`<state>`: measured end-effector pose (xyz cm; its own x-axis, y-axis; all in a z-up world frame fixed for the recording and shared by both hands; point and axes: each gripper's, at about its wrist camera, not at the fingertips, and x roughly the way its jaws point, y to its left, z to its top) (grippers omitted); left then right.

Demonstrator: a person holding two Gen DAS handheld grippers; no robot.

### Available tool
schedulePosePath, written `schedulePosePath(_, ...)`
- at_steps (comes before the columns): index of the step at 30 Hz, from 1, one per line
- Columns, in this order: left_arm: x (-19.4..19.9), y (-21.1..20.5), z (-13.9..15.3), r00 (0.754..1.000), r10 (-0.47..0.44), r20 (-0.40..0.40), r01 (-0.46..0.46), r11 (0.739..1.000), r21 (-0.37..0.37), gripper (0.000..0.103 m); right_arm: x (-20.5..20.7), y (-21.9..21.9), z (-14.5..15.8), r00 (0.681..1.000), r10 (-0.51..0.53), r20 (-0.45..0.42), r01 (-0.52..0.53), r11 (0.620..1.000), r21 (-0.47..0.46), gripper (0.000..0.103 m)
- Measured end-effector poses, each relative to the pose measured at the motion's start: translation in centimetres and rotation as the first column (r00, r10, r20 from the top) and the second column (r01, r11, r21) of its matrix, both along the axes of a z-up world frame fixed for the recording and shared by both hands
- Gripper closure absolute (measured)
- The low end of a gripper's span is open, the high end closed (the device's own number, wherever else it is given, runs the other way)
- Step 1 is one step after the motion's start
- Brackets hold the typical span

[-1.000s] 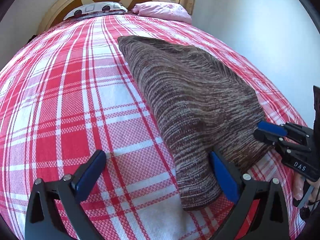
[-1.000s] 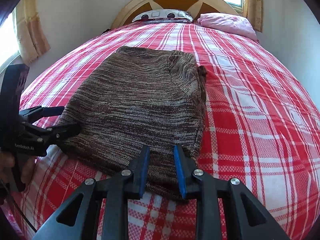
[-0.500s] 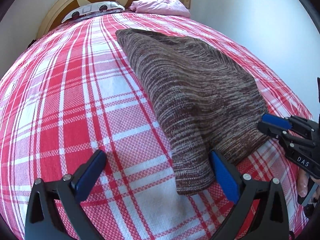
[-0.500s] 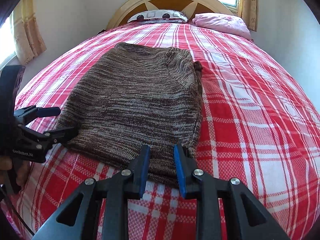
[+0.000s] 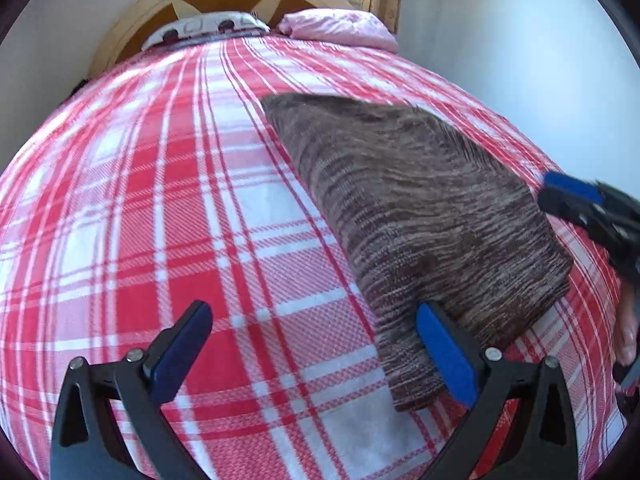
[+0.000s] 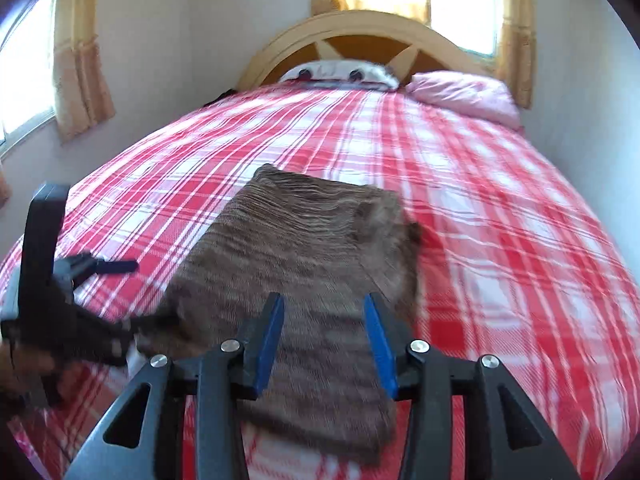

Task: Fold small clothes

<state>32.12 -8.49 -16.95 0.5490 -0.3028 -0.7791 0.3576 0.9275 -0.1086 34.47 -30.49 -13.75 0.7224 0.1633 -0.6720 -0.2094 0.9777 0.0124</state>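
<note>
A brown striped knit garment [image 5: 420, 216] lies folded flat on the red plaid bedspread [image 5: 160, 200]. My left gripper [image 5: 312, 344] is wide open at the garment's near left corner, its right finger [image 5: 444, 356] touching the knit edge. My right gripper [image 6: 324, 336] is open above the garment's [image 6: 312, 264] near edge, empty. In the left wrist view the right gripper [image 5: 588, 212] shows at the garment's right side. In the right wrist view the left gripper [image 6: 80, 300] shows at the garment's left corner.
A curved wooden headboard [image 6: 368, 40] stands at the far end with a white pillow [image 6: 340, 72] and a pink pillow [image 6: 464, 92]. White walls close both sides. Curtained windows [image 6: 76, 64] are at the left and back.
My right gripper has opened from nearly shut and risen above the garment's near edge. Both cameras have lifted and pulled back. The left gripper stays wide open.
</note>
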Motion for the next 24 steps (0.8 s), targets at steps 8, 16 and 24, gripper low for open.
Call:
schedulePosePath(8,-0.7,0.4,0.9,1.0,-0.004,0.023,0.004,1.0,-0.025,0.0,2.4,-1.4,-1.7,0.992,0.048,-0.121,-0.048,0.999,0.006,0.06)
schedulePosePath(16,1.7,-0.8,-0.2,0.998,0.013,-0.063,-0.021,0.993,-0.117,0.0,7.3,-6.6,-1.1,0.987,-0.089,-0.131,0.119,0.962,0.247,0.03)
schedulePosePath(24,2.3,-1.8,-0.8,0.998,0.004,-0.07,-0.011,0.995,-0.101,0.0,13.5,-9.8,-3.6,0.96,-0.155,-0.232,0.227,0.918,0.326,0.03)
